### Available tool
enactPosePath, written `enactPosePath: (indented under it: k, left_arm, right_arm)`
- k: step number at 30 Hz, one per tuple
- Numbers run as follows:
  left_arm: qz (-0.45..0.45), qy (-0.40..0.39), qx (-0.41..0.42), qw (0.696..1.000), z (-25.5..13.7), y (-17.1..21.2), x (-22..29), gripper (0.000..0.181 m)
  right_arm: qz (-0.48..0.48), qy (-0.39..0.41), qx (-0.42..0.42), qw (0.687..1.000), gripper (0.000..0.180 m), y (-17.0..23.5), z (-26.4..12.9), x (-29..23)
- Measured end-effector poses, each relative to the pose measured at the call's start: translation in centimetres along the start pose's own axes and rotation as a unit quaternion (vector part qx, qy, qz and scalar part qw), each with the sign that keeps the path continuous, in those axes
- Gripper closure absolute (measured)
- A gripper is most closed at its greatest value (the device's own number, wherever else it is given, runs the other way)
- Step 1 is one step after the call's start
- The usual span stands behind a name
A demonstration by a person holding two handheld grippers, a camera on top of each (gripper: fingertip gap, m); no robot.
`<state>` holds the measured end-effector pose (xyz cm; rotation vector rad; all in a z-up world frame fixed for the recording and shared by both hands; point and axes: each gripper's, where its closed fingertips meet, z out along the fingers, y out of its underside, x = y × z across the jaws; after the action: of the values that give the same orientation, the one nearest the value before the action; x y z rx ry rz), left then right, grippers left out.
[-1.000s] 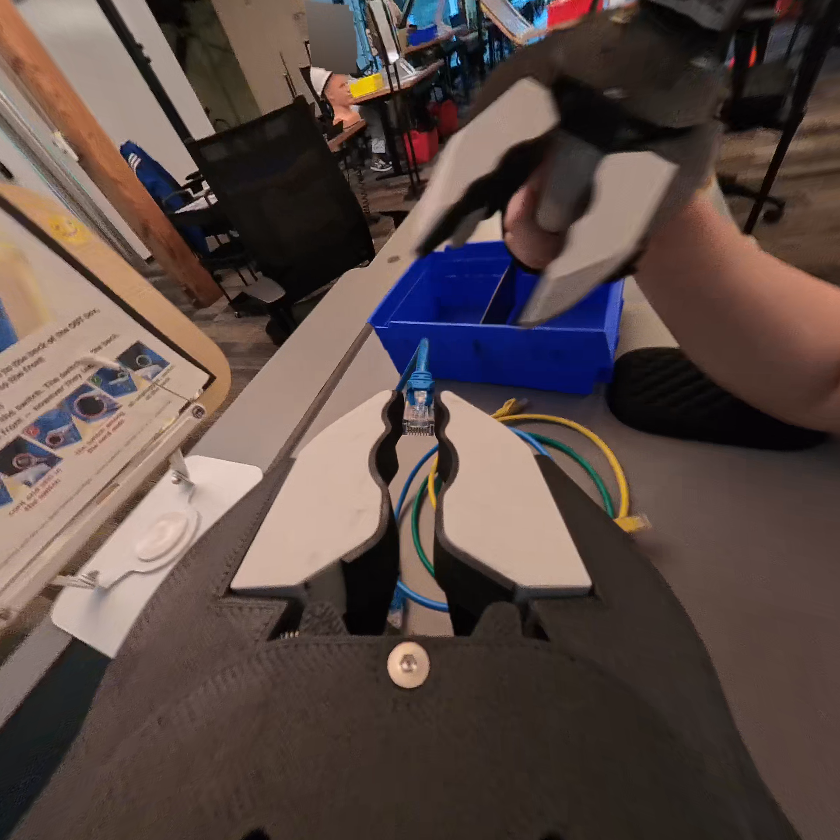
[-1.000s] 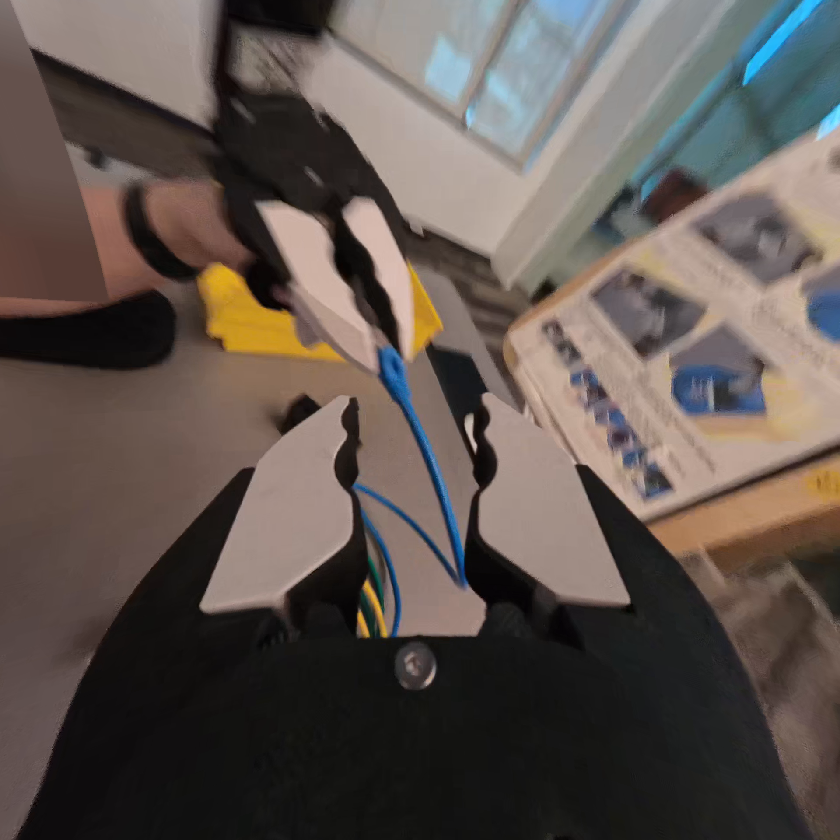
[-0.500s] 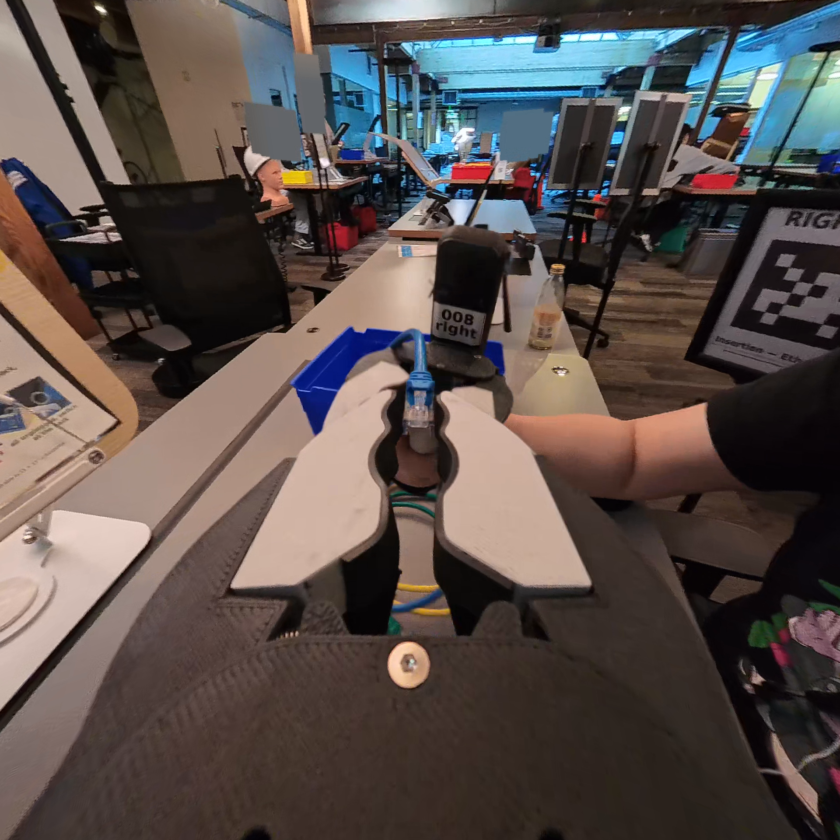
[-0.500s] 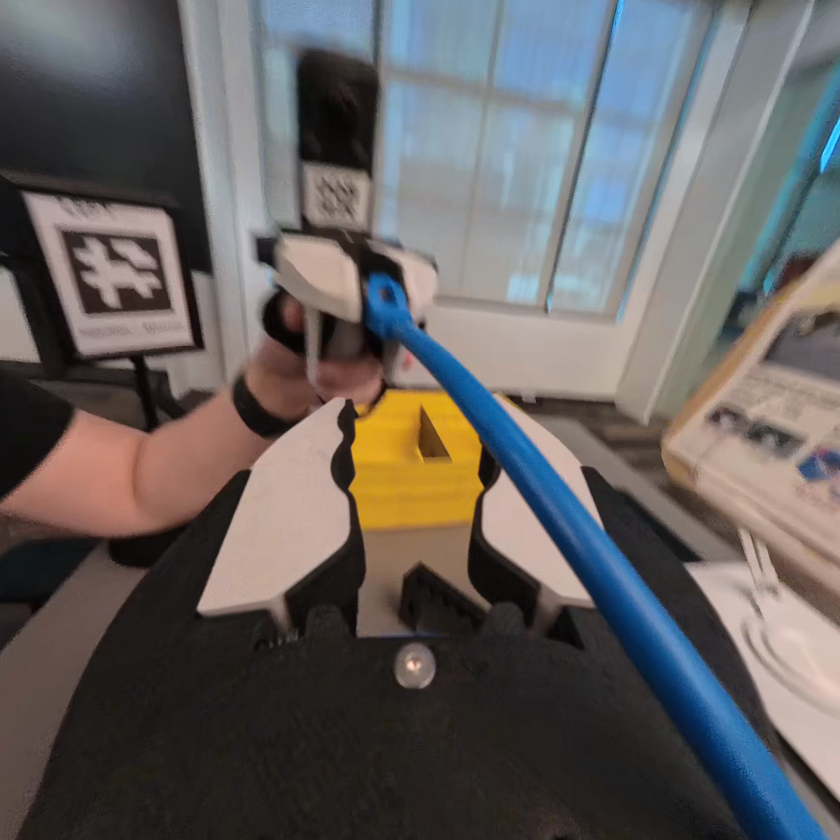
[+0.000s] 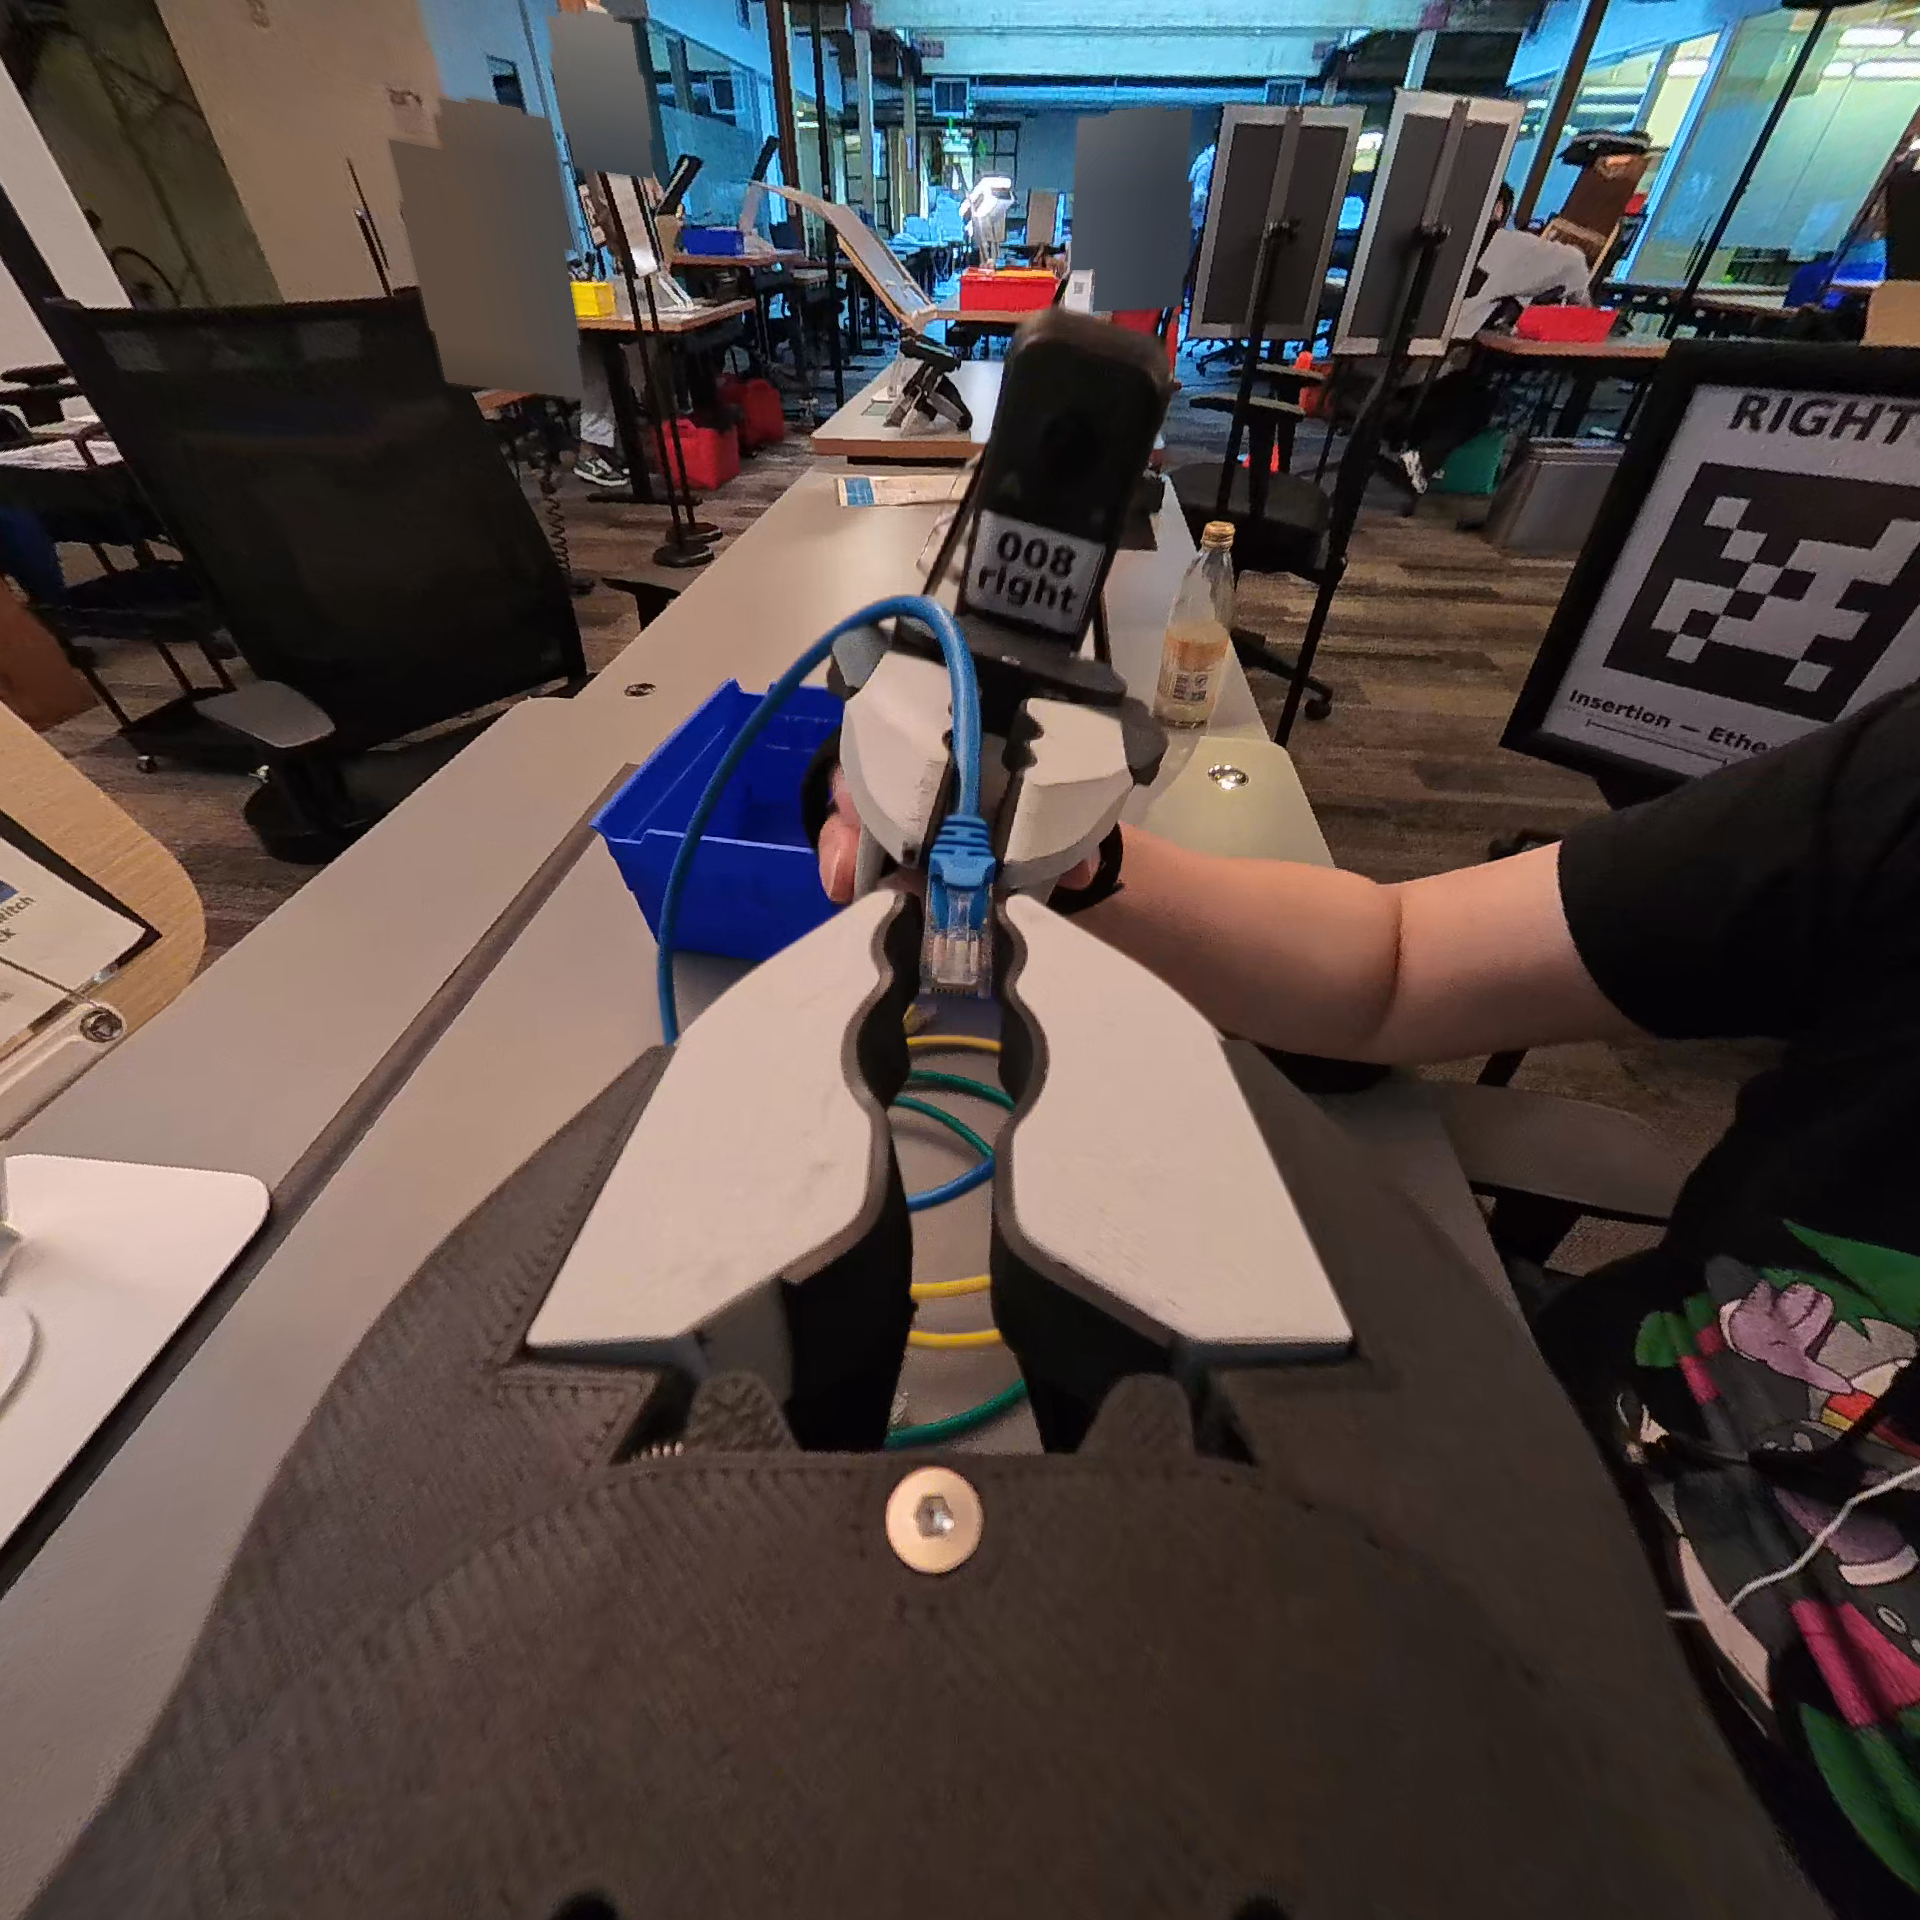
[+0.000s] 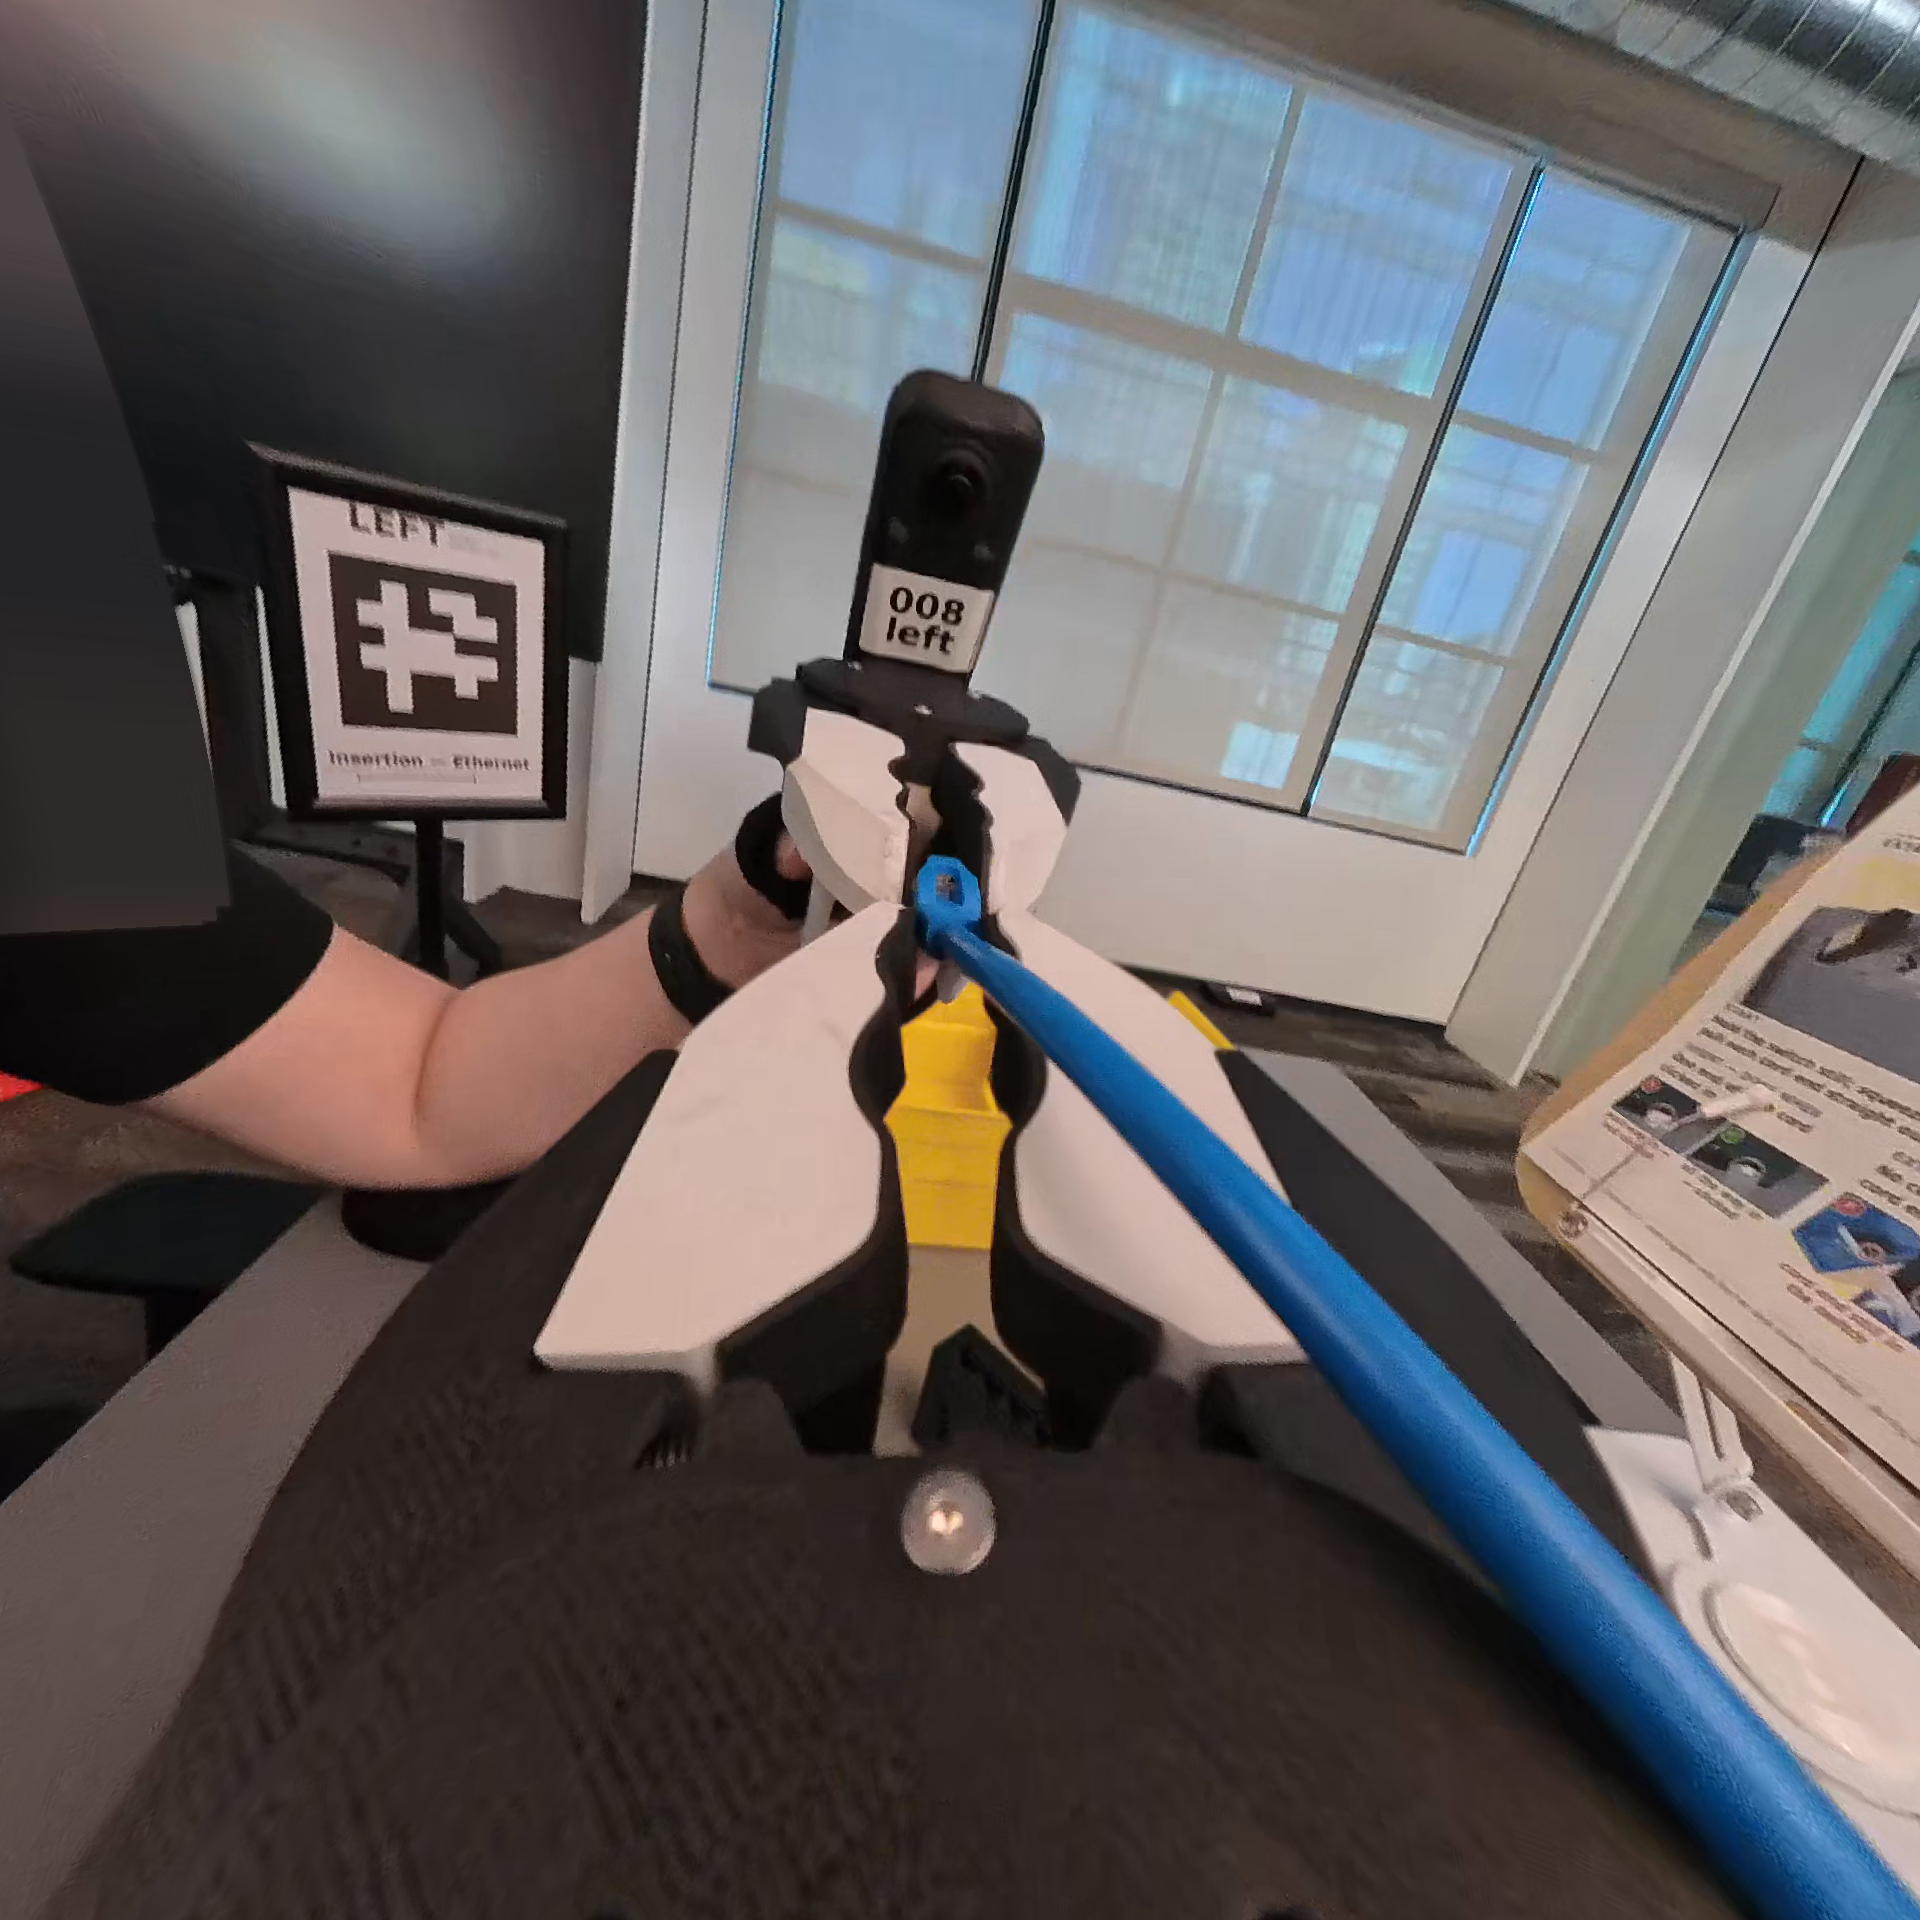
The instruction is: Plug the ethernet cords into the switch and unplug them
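Observation:
My left gripper [image 5: 956, 920] is shut on the clear plug [image 5: 958, 951] of a blue ethernet cord and holds it up above the grey table [image 5: 416, 1039]. My right gripper [image 6: 948, 927] faces it tip to tip. It is shut on the blue boot [image 5: 961, 852] just behind that plug. In the left wrist view the right gripper [image 5: 968, 871] shows with both fingers pressed on the boot. The blue cord [image 6: 1247, 1205] runs back over my right gripper and loops down to the table [image 5: 686, 883]. The left gripper also shows in the right wrist view [image 6: 935, 862]. No switch is in view.
Green, yellow and blue cords [image 5: 951, 1122] lie coiled on the table under my left gripper. A blue bin [image 5: 717, 831] stands behind them and a yellow bin [image 6: 945, 1132] on the other side. An instruction board [image 6: 1766, 1143] stands along the table's edge. A bottle [image 5: 1195, 644] stands farther off. The grippers are tip to tip, or close to it.
My right gripper came up to face the left one, and its jaws closed on the blue boot. My left gripper kept the plug and rose from the table.

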<state>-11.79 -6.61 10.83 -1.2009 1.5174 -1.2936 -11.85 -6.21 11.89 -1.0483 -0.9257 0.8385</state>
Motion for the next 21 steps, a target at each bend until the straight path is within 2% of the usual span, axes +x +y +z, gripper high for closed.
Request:
enactPosePath:
  k: [4, 9, 11, 14, 18, 21]
  left_arm:
    - [-0.004, -0.001, -0.001, 1.000, 0.1, 0.2, -0.2, 0.168]
    - [-0.052, -0.012, -0.001, 0.999, -0.9, 0.8, -1.7, 0.155]
    - [-0.057, -0.041, -0.016, 0.997, -1.7, 1.5, -3.0, 0.152]
    - [-0.031, -0.104, -0.058, 0.992, -2.4, 3.1, -4.9, 0.142]
    - [0.002, -0.097, -0.066, 0.993, -1.1, 3.2, -3.9, 0.143]
    - [0.011, -0.152, -0.152, 0.977, -1.3, 6.3, -5.6, 0.143]
  right_arm:
    - [-0.030, 0.009, -0.026, 0.999, 0.167, 0.1, -0.1, 0.0]
    - [-0.175, 0.092, -0.040, 0.979, 0.168, -0.5, -0.7, 0.9]
    - [-0.201, 0.110, -0.052, 0.972, 0.168, -0.7, -1.2, 1.4]
    - [-0.198, 0.123, -0.051, 0.971, 0.168, -1.5, -2.2, 1.9]
    - [-0.178, 0.130, -0.032, 0.975, 0.168, -2.5, -3.0, 2.3]
    - [-0.183, 0.132, -0.044, 0.973, 0.168, -2.8, -3.5, 2.4]
